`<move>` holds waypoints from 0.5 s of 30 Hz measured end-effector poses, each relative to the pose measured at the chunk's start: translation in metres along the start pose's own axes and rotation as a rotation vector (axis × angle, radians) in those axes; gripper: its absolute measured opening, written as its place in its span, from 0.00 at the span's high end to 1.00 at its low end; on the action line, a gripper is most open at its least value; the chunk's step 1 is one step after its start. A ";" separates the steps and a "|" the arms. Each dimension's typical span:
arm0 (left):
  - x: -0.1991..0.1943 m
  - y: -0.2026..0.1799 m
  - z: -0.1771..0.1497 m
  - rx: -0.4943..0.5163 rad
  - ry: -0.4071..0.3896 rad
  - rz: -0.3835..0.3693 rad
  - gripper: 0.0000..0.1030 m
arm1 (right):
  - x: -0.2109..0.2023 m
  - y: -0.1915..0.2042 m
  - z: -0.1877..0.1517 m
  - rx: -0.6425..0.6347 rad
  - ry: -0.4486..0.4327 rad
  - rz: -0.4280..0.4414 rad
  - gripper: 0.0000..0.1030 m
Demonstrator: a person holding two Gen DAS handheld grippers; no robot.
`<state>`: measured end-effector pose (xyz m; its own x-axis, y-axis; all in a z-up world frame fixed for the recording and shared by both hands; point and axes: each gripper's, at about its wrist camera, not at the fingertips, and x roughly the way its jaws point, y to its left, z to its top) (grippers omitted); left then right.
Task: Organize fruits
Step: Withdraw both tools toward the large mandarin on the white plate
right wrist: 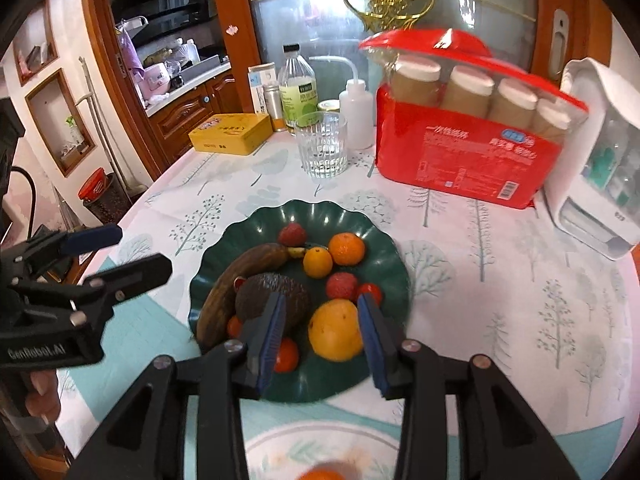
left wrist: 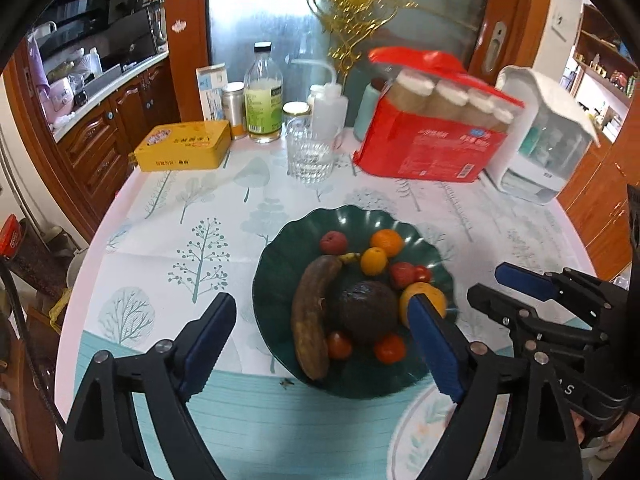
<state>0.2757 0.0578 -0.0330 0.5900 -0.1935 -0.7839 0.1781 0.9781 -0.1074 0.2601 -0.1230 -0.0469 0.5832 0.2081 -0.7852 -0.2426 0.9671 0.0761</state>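
A: We have the yellow-orange fruit [right wrist: 335, 330] low in the centre of the right wrist frame, lying in the green plate [right wrist: 376, 220] between the spread fingers of our right gripper [right wrist: 322, 334]. We can't tell whether either pad touches it.

B: Agreed, the jaws are parted and hold nothing. The avocado [right wrist: 264, 294] lies just left of it, partly behind the left finger, and a cherry tomato [right wrist: 287, 355] sits right under that finger.

A: That's our worry. If we close from here, the left pad may catch the tomato or shove the avocado into the browned banana [right wrist: 236, 280].

B: And a round fruit can squirt out forward, toward the lychee [right wrist: 341, 285] and small tomato [right wrist: 370, 291] behind it.

A: Our left gripper [left wrist: 322, 344], lower centre of its own frame, also gapes wide and empty over the plate's near side.

B: The two grippers are near each other; they could collide. The drinking glass [right wrist: 323, 148], upper centre, looks safely apart.
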 end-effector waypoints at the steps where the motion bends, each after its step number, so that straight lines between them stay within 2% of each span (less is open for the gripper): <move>1: -0.006 -0.003 -0.001 0.002 -0.006 -0.002 0.15 | -0.006 -0.001 -0.003 -0.006 -0.005 -0.001 0.59; 8: -0.054 -0.030 -0.018 0.022 -0.059 -0.013 0.12 | -0.054 -0.005 -0.028 -0.039 -0.036 -0.003 0.52; 15: -0.083 -0.054 -0.047 0.037 -0.101 -0.006 0.10 | -0.078 -0.006 -0.057 -0.068 -0.051 -0.004 0.45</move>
<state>0.1805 0.0248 0.0089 0.6649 -0.2075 -0.7175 0.2097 0.9739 -0.0874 0.1721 -0.1534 -0.0206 0.6224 0.2133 -0.7531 -0.2917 0.9560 0.0296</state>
